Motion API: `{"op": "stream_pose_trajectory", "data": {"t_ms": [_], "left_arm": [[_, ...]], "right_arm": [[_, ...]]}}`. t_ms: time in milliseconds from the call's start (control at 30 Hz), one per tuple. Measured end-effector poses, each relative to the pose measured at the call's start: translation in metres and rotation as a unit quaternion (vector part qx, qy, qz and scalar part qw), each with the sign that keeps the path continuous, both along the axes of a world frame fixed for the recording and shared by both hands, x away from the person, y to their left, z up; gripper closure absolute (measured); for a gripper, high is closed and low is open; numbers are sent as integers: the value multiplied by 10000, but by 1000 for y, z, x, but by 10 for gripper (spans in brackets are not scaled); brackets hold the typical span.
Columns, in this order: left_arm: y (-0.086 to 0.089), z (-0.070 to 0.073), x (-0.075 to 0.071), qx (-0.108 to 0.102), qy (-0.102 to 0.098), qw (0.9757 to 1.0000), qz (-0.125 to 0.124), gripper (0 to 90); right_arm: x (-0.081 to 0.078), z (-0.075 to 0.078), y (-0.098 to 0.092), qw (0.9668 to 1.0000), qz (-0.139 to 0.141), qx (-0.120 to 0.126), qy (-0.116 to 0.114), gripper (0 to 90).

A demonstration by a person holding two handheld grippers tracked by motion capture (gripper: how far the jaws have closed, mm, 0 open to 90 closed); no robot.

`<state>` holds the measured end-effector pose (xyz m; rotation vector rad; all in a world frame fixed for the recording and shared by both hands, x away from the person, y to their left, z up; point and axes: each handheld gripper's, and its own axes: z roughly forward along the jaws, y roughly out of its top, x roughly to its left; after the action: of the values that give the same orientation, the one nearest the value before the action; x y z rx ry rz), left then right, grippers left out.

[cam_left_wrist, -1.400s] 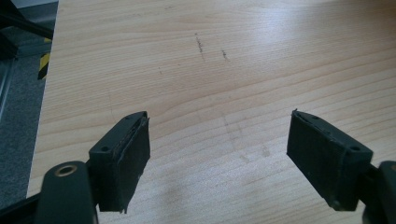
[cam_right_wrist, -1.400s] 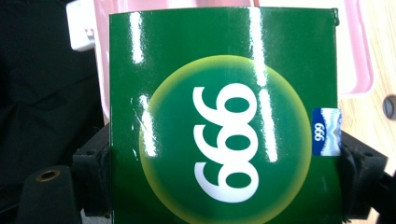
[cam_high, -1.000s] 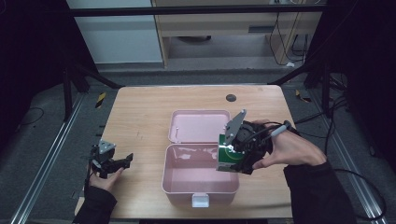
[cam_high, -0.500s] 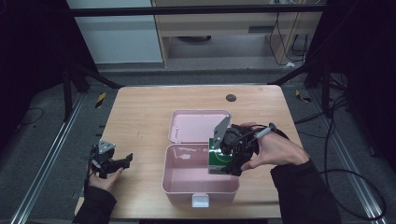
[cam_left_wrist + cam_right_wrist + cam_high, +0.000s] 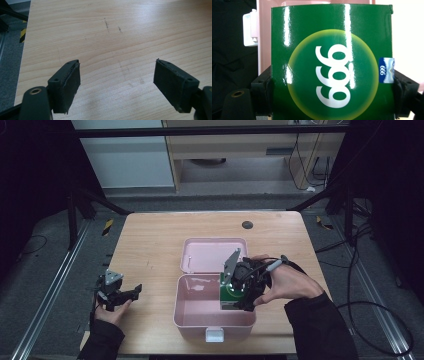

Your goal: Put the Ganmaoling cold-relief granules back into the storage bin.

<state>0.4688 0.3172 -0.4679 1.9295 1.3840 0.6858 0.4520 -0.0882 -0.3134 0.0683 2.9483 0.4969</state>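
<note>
Green box: a glossy green carton (image 5: 332, 75) with a yellow-rimmed circle and white digits "999" printed on its face, plus a small blue sticker on one edge; in the high view the green box (image 5: 231, 292) sits at about 4 o'clock from the table's middle, at the right-hand end of the pink case and partly down inside its tray.
Right tongs: the right tongs (image 5: 240, 295) are narrowed onto the green box, a black pad pressed against each of its two side edges; the right gripper view has the box standing between them and covering most of the frame.
Right hand: the person's right hand (image 5: 285, 282) wraps the gripper from 3 o'clock, a cable running back over the wrist.
Pink case: an open pink case (image 5: 200, 312) with its lid (image 5: 207, 255) laid flat at 12 o'clock of the tray and a white latch (image 5: 215, 335) at 6 o'clock.
Left tongs: the left tongs (image 5: 117, 85) stand wide with nothing between them, bare wood under them; in the high view the left tongs (image 5: 131, 292) lie at 8 o'clock, well apart from the case.
Table: a light wooden table (image 5: 150, 240), with a small dark disc (image 5: 247, 225) at 1 o'clock near the far edge.
</note>
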Motion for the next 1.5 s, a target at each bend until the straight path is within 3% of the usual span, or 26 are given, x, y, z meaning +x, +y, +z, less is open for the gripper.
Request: {"op": "stream_pose_trajectory", "data": {"t_ms": [67,267,467,900,1200,1500], "left_arm": [[0,0,0,-2,-3,10000,0,207],[0,0,0,3,-5,10000,0,207],[1,0,0,-2,-14,10000,6,207],[1,0,0,3,-12,10000,3,207],[1,0,0,12,-12,10000,-3,207],[1,0,0,3,-10,10000,3,207]], "right_arm": [[1,-4,0,10000,-5,52,50,163],[2,-17,2,9999,65,-110,87,163],[3,-28,2,9998,69,-17,198,162],[5,-50,2,9996,178,-126,197,161],[9,-63,-2,9995,93,-43,293,159],[12,-74,4,9991,110,-228,354,154]]}}
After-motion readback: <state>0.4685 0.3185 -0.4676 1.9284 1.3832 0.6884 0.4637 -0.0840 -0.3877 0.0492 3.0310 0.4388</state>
